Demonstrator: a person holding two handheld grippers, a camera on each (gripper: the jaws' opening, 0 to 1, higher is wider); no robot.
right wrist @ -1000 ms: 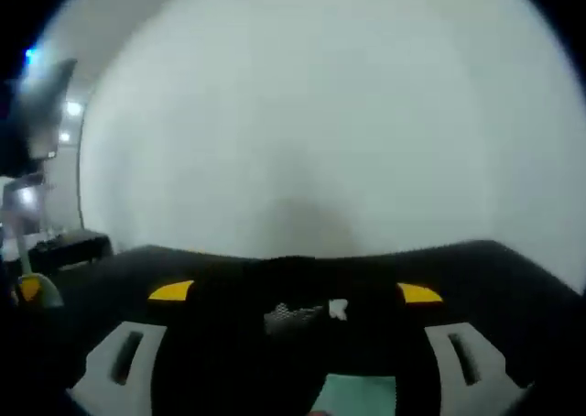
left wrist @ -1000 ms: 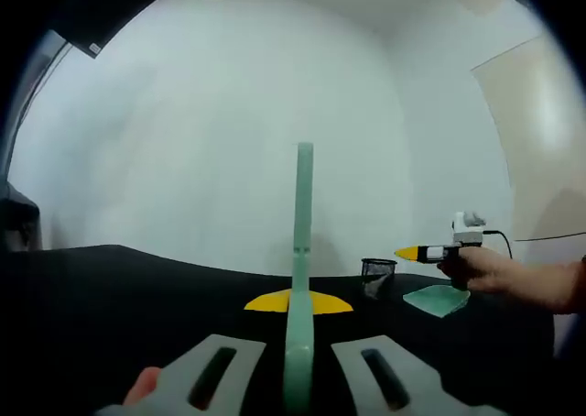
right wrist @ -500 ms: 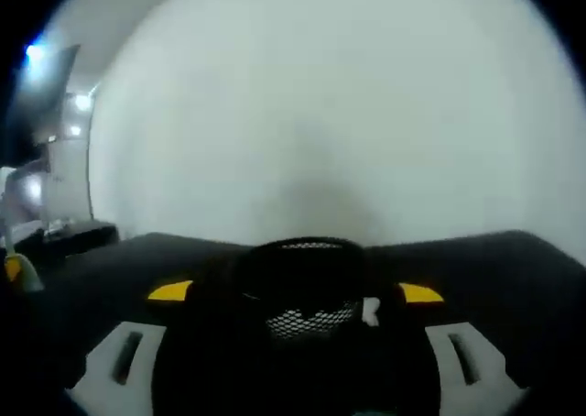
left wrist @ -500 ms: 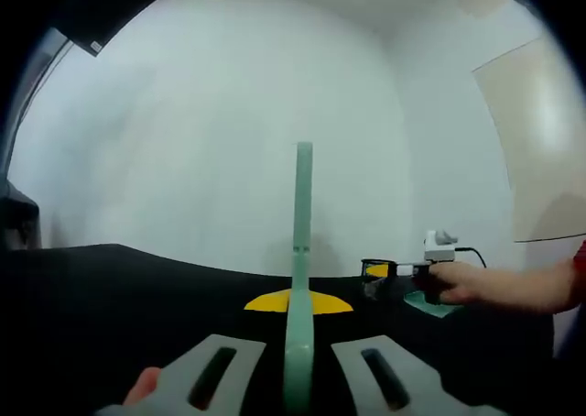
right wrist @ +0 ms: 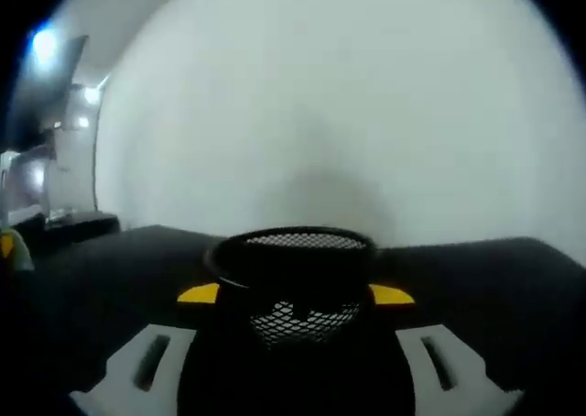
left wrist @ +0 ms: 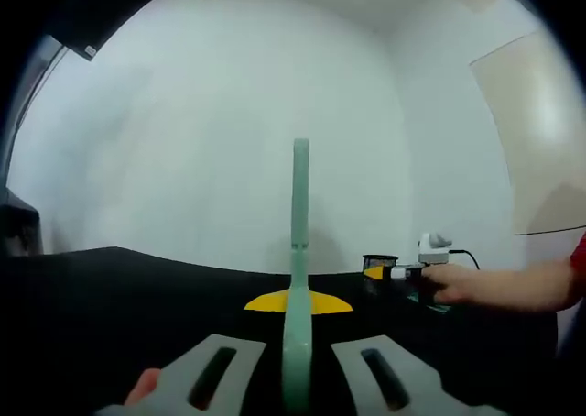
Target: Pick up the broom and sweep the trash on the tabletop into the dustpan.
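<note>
Left gripper (left wrist: pixel 298 366): jaws closed on a pale green handle (left wrist: pixel 299 251) that stands upright between them, rising against the white wall (left wrist: pixel 183 141). Most likely the broom or the dustpan; the working end is out of sight below, so cannot tell which. A fingertip (left wrist: pixel 145 387) shows at the near left beside the jaw.

Black tabletop (left wrist: pixel 110 297) runs across the lower part of the left gripper view. Far right on it: a black mesh cup (left wrist: pixel 378 271), with a person's hand (left wrist: pixel 458 283) bringing the right gripper (left wrist: pixel 396 272) up against it. A sliver of green shows just under that hand, too small to name.

Right gripper view: the mesh cup (right wrist: pixel 295 283) sits close, between the two jaws, which stand apart on either side of it, their yellow tips flanking it. Whether the jaws touch the cup walls, cannot tell. A white scrap shows through the mesh; probably the trash, still inside the cup.

Step in hand, by my reading: the left tool is already held, and the right is set to take the cup, likely to move it or tip it out. No loose trash seen on the tabletop.

Next move calls for closing squarely on the cup's wall, low enough that the light mesh does not tip or skid on the black surface, then lifting it upright.
</note>
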